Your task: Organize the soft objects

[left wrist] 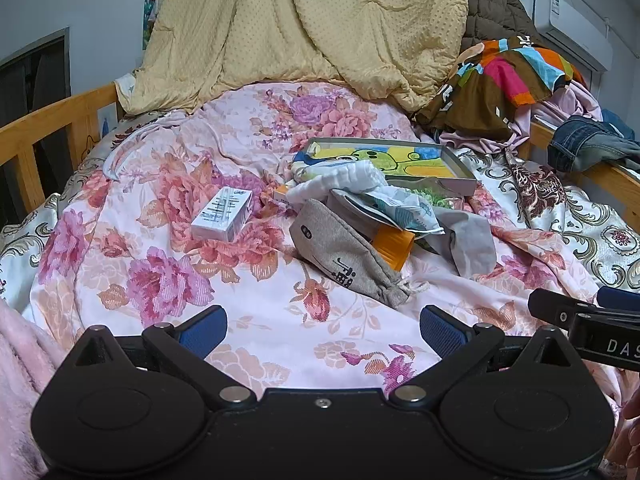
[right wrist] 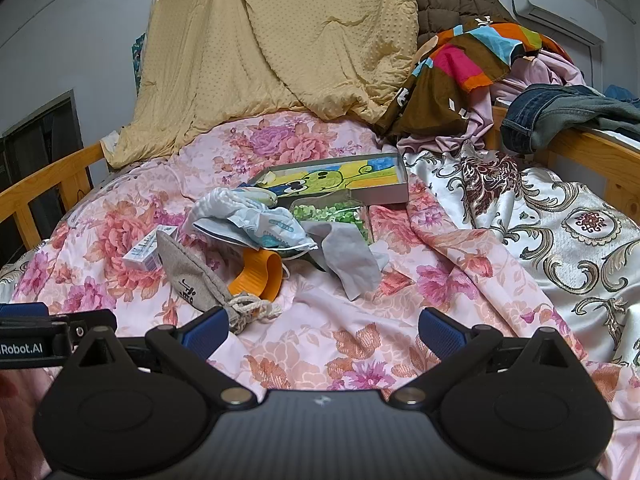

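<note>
A grey drawstring pouch (left wrist: 344, 252) (right wrist: 188, 268) lies on the floral quilt (left wrist: 160, 240) in the middle of the bed. Behind it lie a white folded cloth (left wrist: 344, 184) (right wrist: 218, 204), a grey cloth (left wrist: 468, 240) (right wrist: 344, 256) and a crumpled printed wrapper (left wrist: 404, 208) (right wrist: 272, 232). An orange cup (left wrist: 394, 246) (right wrist: 256, 274) lies on its side beside the pouch. My left gripper (left wrist: 323, 330) is open and empty, just in front of the pouch. My right gripper (right wrist: 323, 330) is open and empty, its left finger close to the pouch's cord.
A white carton (left wrist: 222, 214) (right wrist: 144, 254) lies left of the pouch. A flat box with a cartoon picture (left wrist: 400, 160) (right wrist: 340, 180) sits behind the pile. A yellow quilt (left wrist: 300, 28), colourful clothes (left wrist: 508, 76) and jeans (right wrist: 560, 112) are heaped at the back. Wooden rails (left wrist: 48, 128) (right wrist: 580, 152) edge the bed.
</note>
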The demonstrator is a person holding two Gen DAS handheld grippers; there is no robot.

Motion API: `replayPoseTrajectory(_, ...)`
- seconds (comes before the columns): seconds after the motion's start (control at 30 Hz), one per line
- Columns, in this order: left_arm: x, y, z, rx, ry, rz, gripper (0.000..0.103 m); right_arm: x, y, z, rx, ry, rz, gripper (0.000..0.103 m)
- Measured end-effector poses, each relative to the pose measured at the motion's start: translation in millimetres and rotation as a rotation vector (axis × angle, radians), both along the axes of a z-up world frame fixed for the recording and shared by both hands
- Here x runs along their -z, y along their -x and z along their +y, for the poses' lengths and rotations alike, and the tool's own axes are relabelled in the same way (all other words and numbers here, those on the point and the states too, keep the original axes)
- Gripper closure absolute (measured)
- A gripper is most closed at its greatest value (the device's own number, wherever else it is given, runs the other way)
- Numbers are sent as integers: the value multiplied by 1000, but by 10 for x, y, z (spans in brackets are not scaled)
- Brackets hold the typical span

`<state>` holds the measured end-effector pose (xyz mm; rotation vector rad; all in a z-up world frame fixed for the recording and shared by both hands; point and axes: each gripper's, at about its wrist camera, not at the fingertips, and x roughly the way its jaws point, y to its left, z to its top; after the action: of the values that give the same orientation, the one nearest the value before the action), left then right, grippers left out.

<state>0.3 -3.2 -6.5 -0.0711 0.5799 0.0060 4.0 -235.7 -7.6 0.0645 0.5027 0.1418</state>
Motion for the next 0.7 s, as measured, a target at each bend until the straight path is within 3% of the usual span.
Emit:
replayPoseTrajectory(0.37,45,-20,-32,-17,32,29,1,15,-114,4,-3,-4,-4,0)
replayPoseTrajectory(0.57,14,-234,70,-29,93,74,1,-7,-391,32,-70,58,-27,0)
replayPoseTrajectory(0.7,7,-526,99,29,81,132,1,21,-646,70,-128,130,-34,0)
